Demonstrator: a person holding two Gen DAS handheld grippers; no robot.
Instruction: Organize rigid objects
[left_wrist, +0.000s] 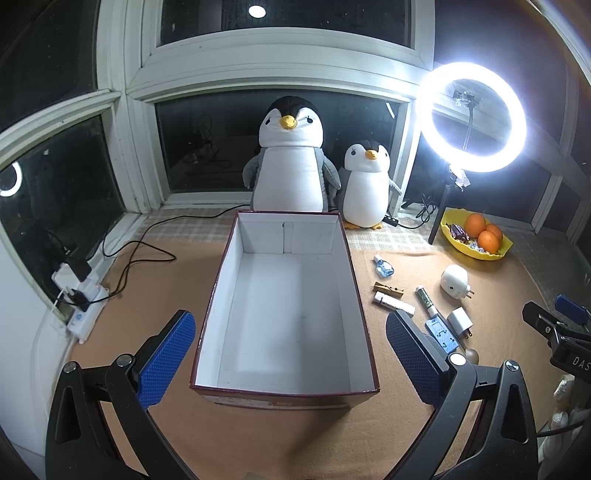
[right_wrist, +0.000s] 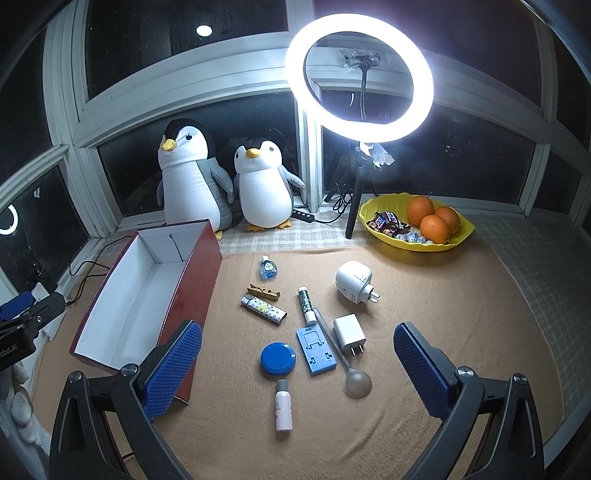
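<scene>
Surface: tan cloth-covered bench (right_wrist: 424, 332) below dark windows.
Box: red box (left_wrist: 284, 306), white inside, bench left half.
Items: lighter (right_wrist: 263, 309), blue lid (right_wrist: 277, 359), charger (right_wrist: 349, 332), right of box.
Left gripper (left_wrist: 290, 363): jaws apart, holding nothing.
Right gripper (right_wrist: 297, 373): jaws apart, holding nothing.

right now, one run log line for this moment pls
stage: start | left gripper: open, over box | right gripper: open, over loose items | box: nothing inside | blue round tin: on cloth
</scene>
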